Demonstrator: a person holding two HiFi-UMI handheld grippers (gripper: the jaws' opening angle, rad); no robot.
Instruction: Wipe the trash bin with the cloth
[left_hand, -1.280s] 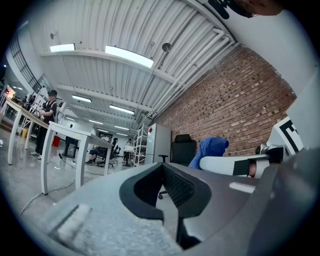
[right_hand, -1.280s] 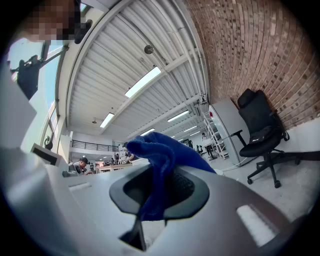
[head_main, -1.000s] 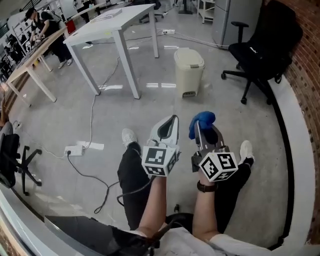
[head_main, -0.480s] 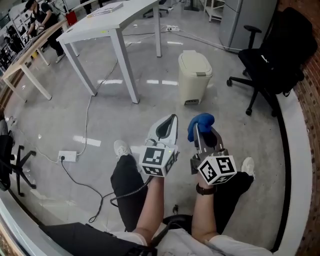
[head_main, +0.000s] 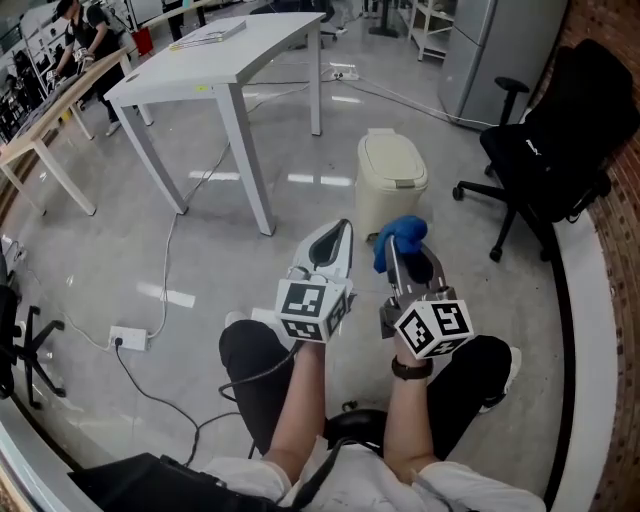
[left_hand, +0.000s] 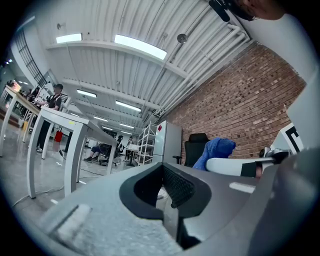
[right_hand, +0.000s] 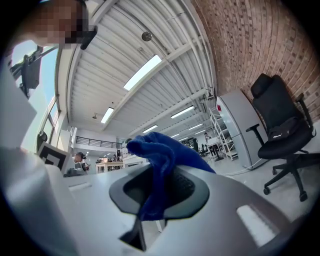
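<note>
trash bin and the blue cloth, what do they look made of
Trash bin: likely moulded plastic, cream, smooth with a dull sheen on the lid. Cloth: soft blue fabric, perhaps microfibre; it bunches and drapes limply, with a fuzzy matte surface.

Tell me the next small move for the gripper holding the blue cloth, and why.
Probably carry the right gripper forward and down toward the lid of the trash bin. Its jaws are shut on the blue cloth, so the cloth is ready, but the bin stands on the floor ahead and the cloth apparently does not yet touch it.
</note>
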